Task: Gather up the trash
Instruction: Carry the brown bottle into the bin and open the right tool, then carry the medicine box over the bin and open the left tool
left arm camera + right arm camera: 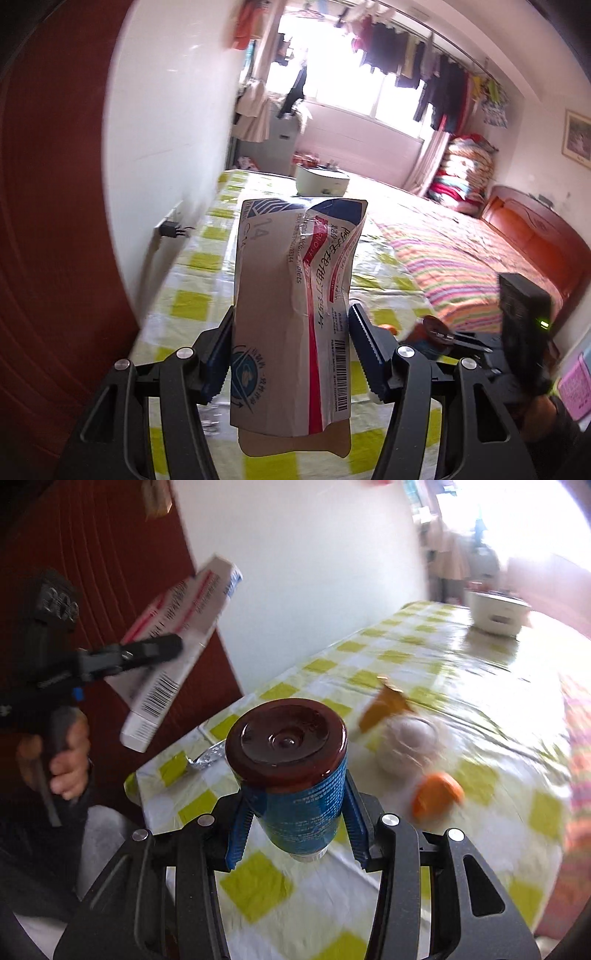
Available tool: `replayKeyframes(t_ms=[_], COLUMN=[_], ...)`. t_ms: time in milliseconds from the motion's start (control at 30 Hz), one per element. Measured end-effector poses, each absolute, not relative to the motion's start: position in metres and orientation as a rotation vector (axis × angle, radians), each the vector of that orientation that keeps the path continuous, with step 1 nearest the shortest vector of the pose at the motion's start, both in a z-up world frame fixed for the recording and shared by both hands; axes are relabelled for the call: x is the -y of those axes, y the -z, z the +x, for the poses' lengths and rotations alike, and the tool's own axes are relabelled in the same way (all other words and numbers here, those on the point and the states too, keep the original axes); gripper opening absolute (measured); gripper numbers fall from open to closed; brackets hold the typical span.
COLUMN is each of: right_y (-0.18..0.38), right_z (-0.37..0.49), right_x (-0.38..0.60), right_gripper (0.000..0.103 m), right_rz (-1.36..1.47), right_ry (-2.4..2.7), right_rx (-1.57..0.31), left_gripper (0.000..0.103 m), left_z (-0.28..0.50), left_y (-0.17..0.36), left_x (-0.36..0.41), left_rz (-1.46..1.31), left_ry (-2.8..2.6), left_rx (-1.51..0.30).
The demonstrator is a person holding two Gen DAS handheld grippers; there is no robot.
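My left gripper [291, 317] is shut on a crushed white medicine box [295, 288] with red and blue print, held upright above the checked table. The right wrist view shows that same box [177, 642] in the left gripper [147, 651] at the far left, with a person's hand [70, 760] on the handle. My right gripper [295, 805] is shut on a brown bottle [291, 753] with a blue label, its round base facing the camera, lifted off the table.
On the yellow-green checked tablecloth [406, 653] lie a white crumpled ball [406, 746], an orange piece [437, 794], an orange-brown wrapper [384, 705] and a foil scrap [207, 757]. A white pot [495, 614] stands at the far end. A red door [55, 221] and a bed [461, 251] flank the table.
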State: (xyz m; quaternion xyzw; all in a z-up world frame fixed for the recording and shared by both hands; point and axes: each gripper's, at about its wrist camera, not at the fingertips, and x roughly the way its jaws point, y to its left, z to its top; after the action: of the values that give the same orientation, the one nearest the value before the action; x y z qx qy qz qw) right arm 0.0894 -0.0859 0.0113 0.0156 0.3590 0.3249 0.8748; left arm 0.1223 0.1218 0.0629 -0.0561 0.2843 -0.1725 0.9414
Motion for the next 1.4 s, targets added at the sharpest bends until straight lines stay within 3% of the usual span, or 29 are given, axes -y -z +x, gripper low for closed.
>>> replayKeyframes(t_ms=[233,533,1167,1233,1333,1400], right_y=[-0.002,-0.009,0.033,0.036,0.031,0.024], right_z=[0.05,0.005,-0.036,-0.037,-0.044,-0.05], right_x=[0.184,0.249,0.354,0.363,0.367,0.367], right_gripper=[0.044,0.044,0.046,0.049,0.07,0.07], right_rz=[0.225,0.227,0.33,0.364,0.403,0.409], right_ry=[-0.484,-0.247,0.264,0.293,0.31,0.316], right_rx=[-0.642,-0.532,-0.561,-0.564,-0.546,-0.513], left_gripper=[0.057,0.057,0.058,0.058,0.058,0.058], left_z=[0.123,0.113,0.071,0.068,0.065,0.062], left_y=[-0.07,-0.052,-0.025,-0.023,-0.02,-0.017], left_x=[-0.044,0.043,0.142,0.148,0.155,0.16], left_rz=[-0.026,0.016,0.18,0.19,0.206,0.221], left_ry=[0.43,0.587,0.747,0.752,0.761,0.766], left_rx=[-0.567,-0.587,-0.64,-0.647,-0.656,-0.66])
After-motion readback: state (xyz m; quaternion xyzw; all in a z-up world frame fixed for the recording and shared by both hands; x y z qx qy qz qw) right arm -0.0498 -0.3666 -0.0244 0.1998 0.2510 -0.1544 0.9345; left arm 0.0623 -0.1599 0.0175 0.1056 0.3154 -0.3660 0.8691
